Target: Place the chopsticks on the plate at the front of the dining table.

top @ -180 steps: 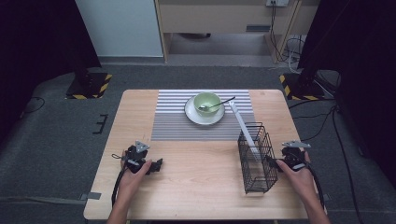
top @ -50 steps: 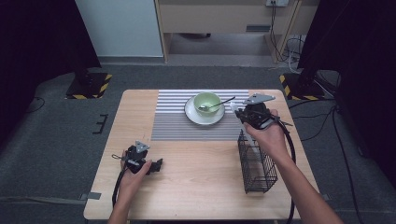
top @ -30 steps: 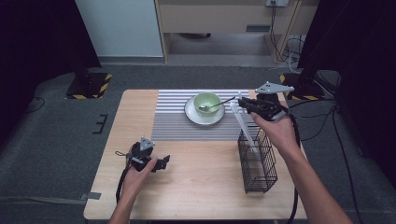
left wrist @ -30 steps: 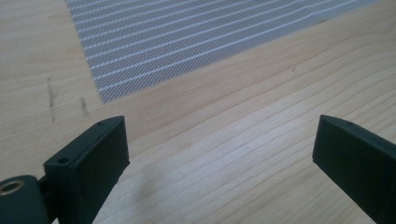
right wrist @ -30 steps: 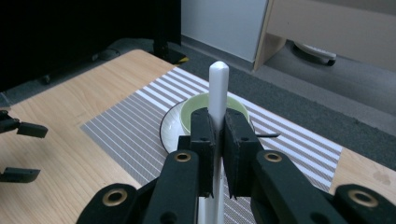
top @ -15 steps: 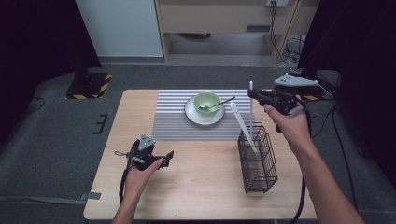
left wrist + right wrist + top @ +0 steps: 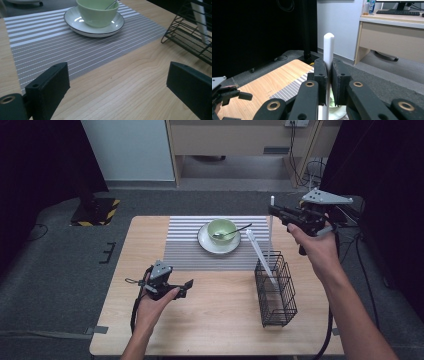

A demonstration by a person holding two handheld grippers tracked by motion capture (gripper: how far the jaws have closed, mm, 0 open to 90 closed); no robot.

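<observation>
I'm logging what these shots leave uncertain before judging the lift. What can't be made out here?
- Lower end of the white stick held by the right gripper: in the right gripper view the jaws cover it; in the high view it is too thin against the wire basket to tell whether it has cleared the rim.
- Bowl contents: cut off by the top edge of the left gripper view.
- Second white stick: its foot is lost behind the basket wires.

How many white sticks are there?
2. One stick is clamped upright in the right gripper, lifted above the wire basket. The other stick leans inside that basket. None seems hidden.
</observation>
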